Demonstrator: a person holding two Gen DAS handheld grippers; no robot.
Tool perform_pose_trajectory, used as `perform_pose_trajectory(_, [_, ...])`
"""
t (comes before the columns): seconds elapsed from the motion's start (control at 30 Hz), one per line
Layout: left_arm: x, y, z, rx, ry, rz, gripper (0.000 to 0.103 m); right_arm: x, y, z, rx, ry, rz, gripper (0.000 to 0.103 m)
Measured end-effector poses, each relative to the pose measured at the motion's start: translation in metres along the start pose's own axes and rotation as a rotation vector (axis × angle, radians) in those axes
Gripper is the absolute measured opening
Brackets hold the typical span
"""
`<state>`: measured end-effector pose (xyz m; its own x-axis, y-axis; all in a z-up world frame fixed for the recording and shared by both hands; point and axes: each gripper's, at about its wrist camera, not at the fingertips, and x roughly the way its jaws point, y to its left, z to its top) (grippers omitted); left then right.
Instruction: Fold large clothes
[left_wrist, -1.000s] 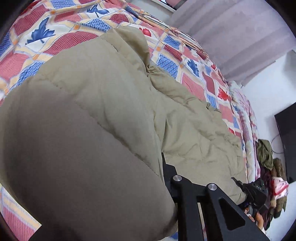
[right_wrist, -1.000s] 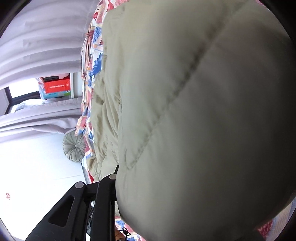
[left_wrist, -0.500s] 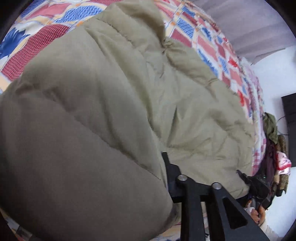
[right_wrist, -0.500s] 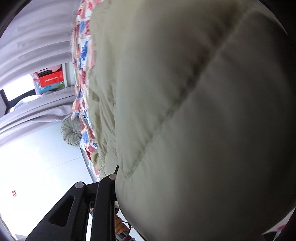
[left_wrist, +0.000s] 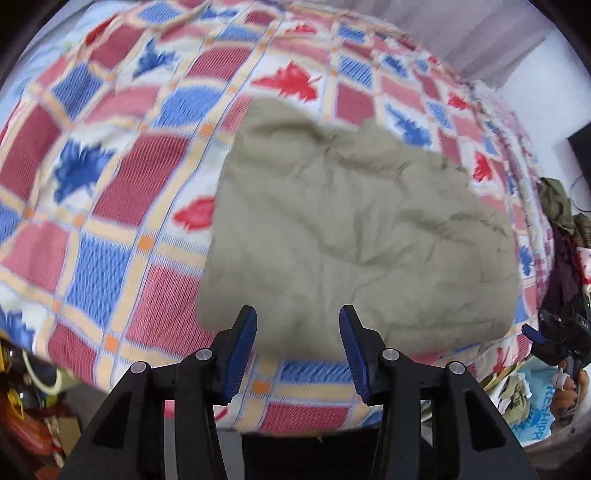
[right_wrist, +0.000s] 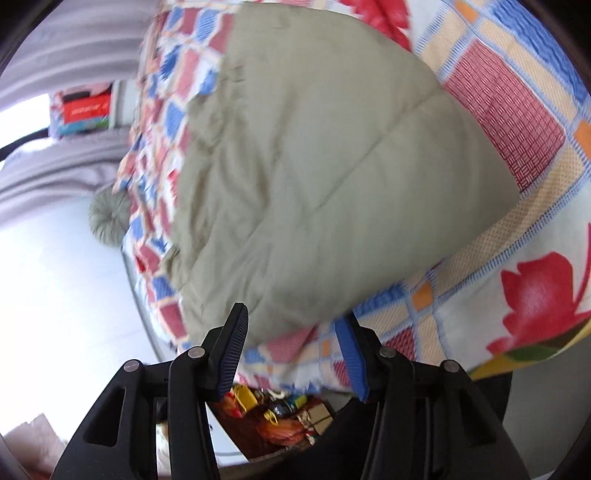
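A large olive-green padded jacket (left_wrist: 354, 236) lies folded into a rough rectangle on the bed's patchwork quilt (left_wrist: 110, 206). It also fills the middle of the right wrist view (right_wrist: 325, 184). My left gripper (left_wrist: 297, 343) is open and empty, just in front of the jacket's near edge. My right gripper (right_wrist: 295, 343) is open and empty at the jacket's near corner, by the edge of the bed. The right gripper also shows at the far right of the left wrist view (left_wrist: 554, 339).
The quilt (right_wrist: 517, 122) has red, blue and white squares with leaf prints. Clothes (left_wrist: 561, 214) pile at the bed's right side. Clutter (right_wrist: 280, 413) lies on the floor below the bed edge. A round grey cushion (right_wrist: 109, 218) sits at the far end, by curtains (right_wrist: 66, 44).
Both grippers have let go of the jacket, opened and pulled back. The jacket, lifted close to both cameras before, now lies folded on the quilt.
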<state>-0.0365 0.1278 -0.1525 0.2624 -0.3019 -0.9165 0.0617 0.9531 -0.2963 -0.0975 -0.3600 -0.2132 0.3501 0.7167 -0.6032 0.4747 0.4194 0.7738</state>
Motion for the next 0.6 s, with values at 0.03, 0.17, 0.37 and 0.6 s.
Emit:
perform_pose_trajectory(0.03, [0.001,-0.005,0.01,0.018,-0.017,-0.015,0.048,-0.003,0.012,0.0,-0.032,0.004,0.038,0.05])
perform_pose_trajectory(0.17, [0.031,-0.046,0.051,0.106,-0.05,-0.083,0.03,-0.003,0.051,0.014,-0.2,-0.032,-0.02,0.03])
perform_pose_trajectory(0.37, [0.1,-0.112,0.096,0.165,-0.101,-0.172,0.03,0.053,0.091,0.054,-0.421,-0.097,-0.227,0.022])
perform_pose_trajectory(0.6, [0.206,-0.118,0.123,0.122,-0.063,-0.034,0.03,0.153,0.094,0.095,-0.527,-0.085,-0.351,0.021])
